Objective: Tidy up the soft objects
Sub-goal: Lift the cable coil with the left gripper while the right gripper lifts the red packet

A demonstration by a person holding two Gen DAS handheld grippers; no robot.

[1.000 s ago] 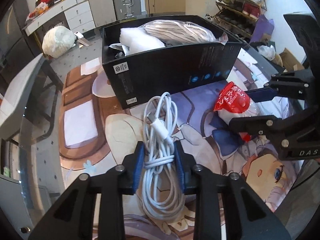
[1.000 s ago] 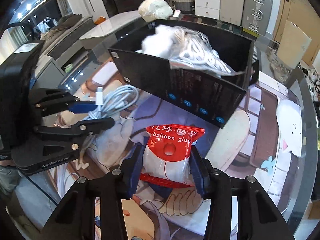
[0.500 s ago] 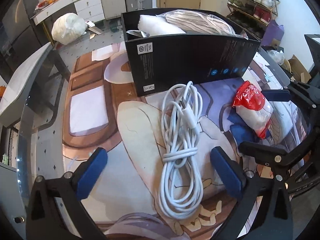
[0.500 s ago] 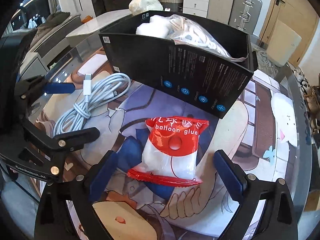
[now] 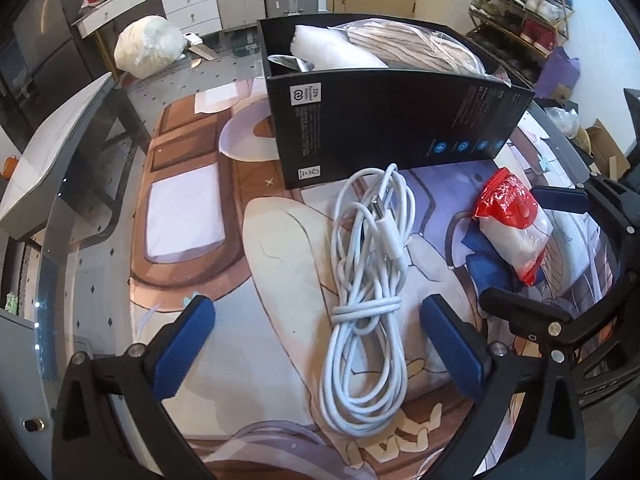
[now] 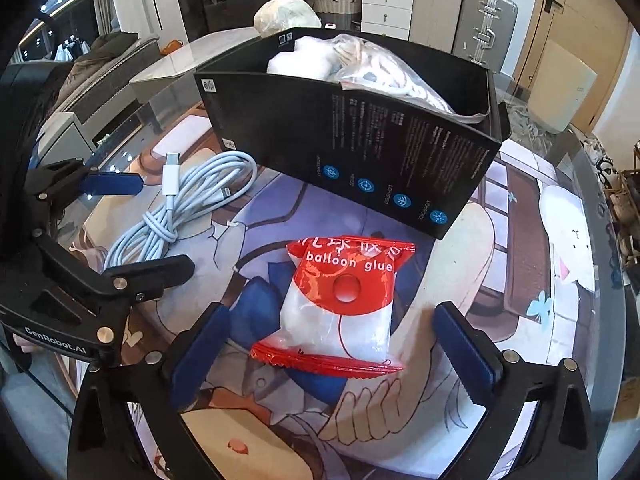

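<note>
The left claw (image 5: 318,344) is closing slightly, its blue pads clear of the white cable (image 5: 370,280) lying between them on the desk (image 5: 104,292), near the black box (image 5: 392,120).

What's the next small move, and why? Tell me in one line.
Probably shut the left gripper on the cable: its fingers are closing, the cable lies between them untouched on the mat, and the box just beyond already holds soft bags.
</note>
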